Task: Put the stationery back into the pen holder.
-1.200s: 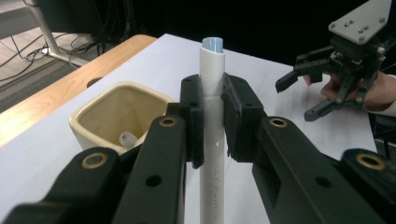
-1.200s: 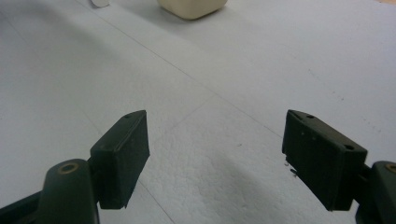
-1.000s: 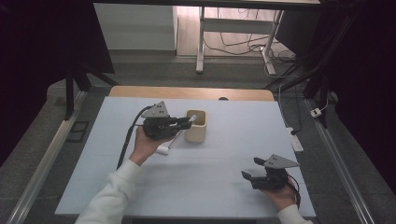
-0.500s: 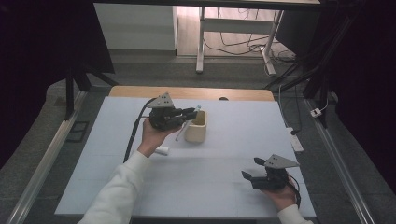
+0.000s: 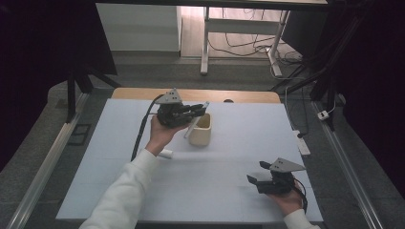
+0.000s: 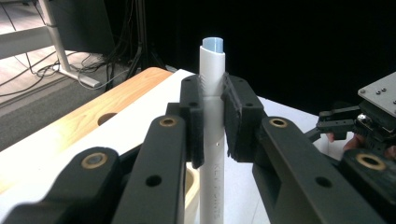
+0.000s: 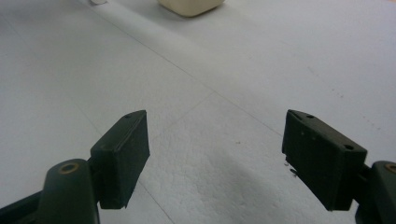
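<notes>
pale blue foam covers the table [image 5: 229, 191], with dark floor and cables behind it. up near the far side, the left gripper [image 5: 197, 109] is clamped on a white pen [image 5: 196, 123] — its two pads press on the pen's sides. in the left gripper view the pen [image 6: 212, 126] stands straight up between the pads, and its top pokes out above them. in the high view the pen slants down out of the gripper, and its low end is by the rim of the cup [image 5: 201, 130]; i cannot tell if it touches. the cup sits just beside that gripper.

the pen is long, thin and white, with a light blue tip on top and faint grey letters on its side. the cup is cream and has round corners.

the right gripper [image 5: 257, 173] rests low near the front edge, well apart from the cup — its jaws are wide apart with only foam between them.

one pen, one cup, two grippers. one small white piece [image 5: 165, 153] lies on the foam by the left sleeve.
</notes>
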